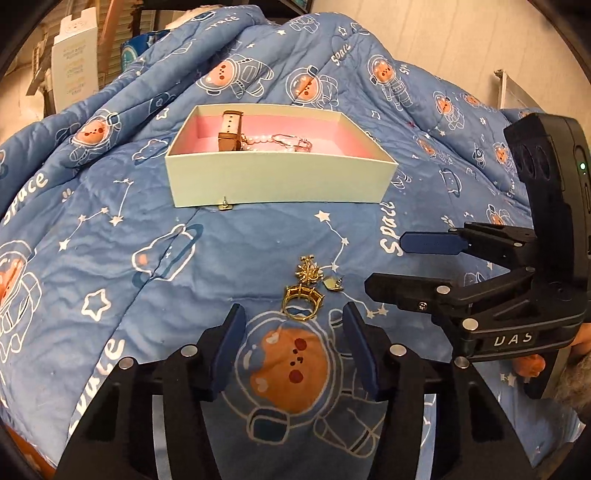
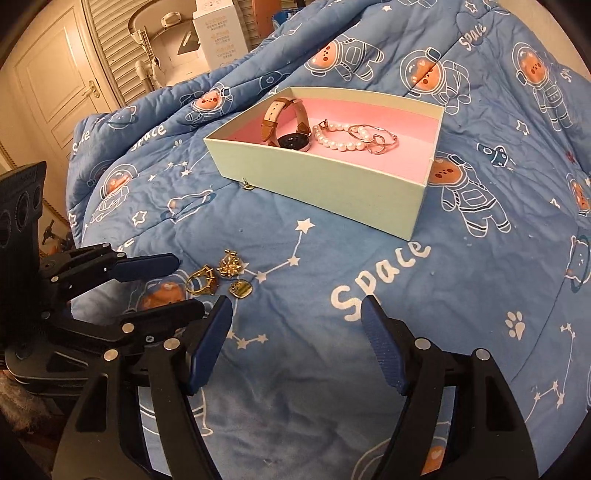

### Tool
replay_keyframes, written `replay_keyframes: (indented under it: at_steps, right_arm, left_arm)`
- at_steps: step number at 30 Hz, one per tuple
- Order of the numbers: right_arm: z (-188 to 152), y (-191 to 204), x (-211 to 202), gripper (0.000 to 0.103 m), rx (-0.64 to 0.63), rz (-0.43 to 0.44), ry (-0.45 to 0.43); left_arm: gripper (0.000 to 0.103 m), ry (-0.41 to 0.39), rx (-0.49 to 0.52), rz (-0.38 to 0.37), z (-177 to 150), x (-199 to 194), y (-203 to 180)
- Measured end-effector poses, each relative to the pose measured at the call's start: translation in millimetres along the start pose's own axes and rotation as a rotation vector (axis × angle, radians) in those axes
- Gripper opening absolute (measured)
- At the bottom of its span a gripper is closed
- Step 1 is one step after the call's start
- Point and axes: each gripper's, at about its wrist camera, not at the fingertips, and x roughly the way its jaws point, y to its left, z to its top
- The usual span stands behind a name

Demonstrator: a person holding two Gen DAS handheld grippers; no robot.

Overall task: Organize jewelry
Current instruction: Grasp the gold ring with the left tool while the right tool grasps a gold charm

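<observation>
A pale green box [image 1: 277, 181] [image 2: 332, 195] with a pink inside lies on the blue quilt. It holds a brown-strap watch [image 2: 284, 125], a pearl bracelet [image 2: 334, 138] and a thin rose-gold bangle [image 2: 376, 142]. A gold ring [image 1: 301, 301] [image 2: 201, 282], a gold flower brooch [image 1: 308, 273] [image 2: 231, 266] and a small gold earring [image 1: 332, 283] [image 2: 242, 290] lie on the quilt. My left gripper [image 1: 293, 314] is open, just short of the ring. My right gripper [image 2: 295, 314] [image 1: 384, 264] is open and empty, right of the loose pieces.
A tiny gold stud [image 1: 224, 205] [image 2: 246, 184] lies against the box's front wall. The quilt [image 1: 184, 258] is rumpled and rises behind the box. White cartons [image 2: 218, 29] and a louvred door [image 2: 110, 48] stand beyond the bed.
</observation>
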Motion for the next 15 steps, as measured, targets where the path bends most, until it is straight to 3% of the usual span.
replay_keyframes:
  at_steps: [3, 8, 10, 15]
  right_arm:
    - [0.8, -5.4, -1.9, 0.072, 0.011, 0.001, -0.006]
    - [4.6, -9.5, -1.6, 0.070, 0.007, -0.007, -0.010]
    - [5.8, -8.2, -0.5, 0.064, -0.005, -0.002, -0.007]
    - [5.3, 0.5, 2.6, 0.059, -0.046, 0.036, -0.003]
  left_arm:
    - [0.045, 0.011, 0.027, 0.017, 3.9, 7.0, -2.6]
    - [0.024, 0.013, 0.054, 0.002, 4.0, 9.2, -4.7]
    - [0.024, 0.009, 0.051, -0.004, 2.9, 8.6, -3.6]
    - [0.024, -0.004, 0.007, -0.014, 0.6, 4.3, 3.4]
